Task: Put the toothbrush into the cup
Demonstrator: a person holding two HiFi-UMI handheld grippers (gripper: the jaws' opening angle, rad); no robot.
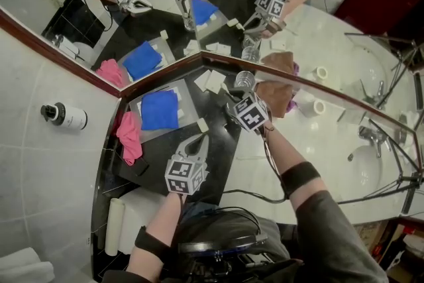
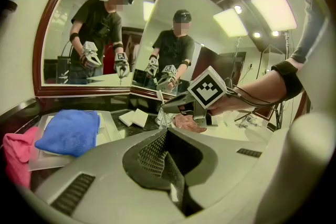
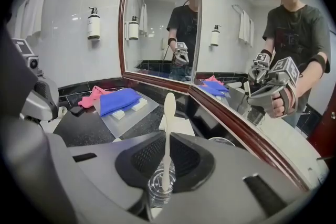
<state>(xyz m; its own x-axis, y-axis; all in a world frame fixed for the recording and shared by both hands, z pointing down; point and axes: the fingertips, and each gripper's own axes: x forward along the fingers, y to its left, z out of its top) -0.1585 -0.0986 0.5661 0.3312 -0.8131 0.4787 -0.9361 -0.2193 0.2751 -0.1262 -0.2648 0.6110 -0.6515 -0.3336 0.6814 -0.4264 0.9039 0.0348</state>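
Observation:
In the right gripper view a white toothbrush (image 3: pixel 169 107) stands upright between my right gripper's (image 3: pixel 167 139) jaws, which are shut on its handle. Its lower end reaches down into a clear plastic cup (image 3: pixel 157 194) directly below the jaws. The head view shows the right gripper (image 1: pixel 237 96) over the cup (image 1: pixel 245 81) near the mirror corner on the dark counter. The left gripper view sees the same gripper (image 2: pixel 164 108) from the side above the cup (image 2: pixel 166 120). My left gripper (image 1: pixel 201 138) hovers shut and empty over the counter's near part, its pads together (image 2: pixel 167 134).
A blue towel (image 1: pixel 159 109) lies on a clear tray left of the cup, with a pink cloth (image 1: pixel 129 136) beyond it. White packets (image 1: pixel 213 81) and a brown cloth (image 1: pixel 275 86) lie by the mirror. A sink and tap (image 1: pixel 371 136) are at the right. A rolled white towel (image 1: pixel 114 225) is near left.

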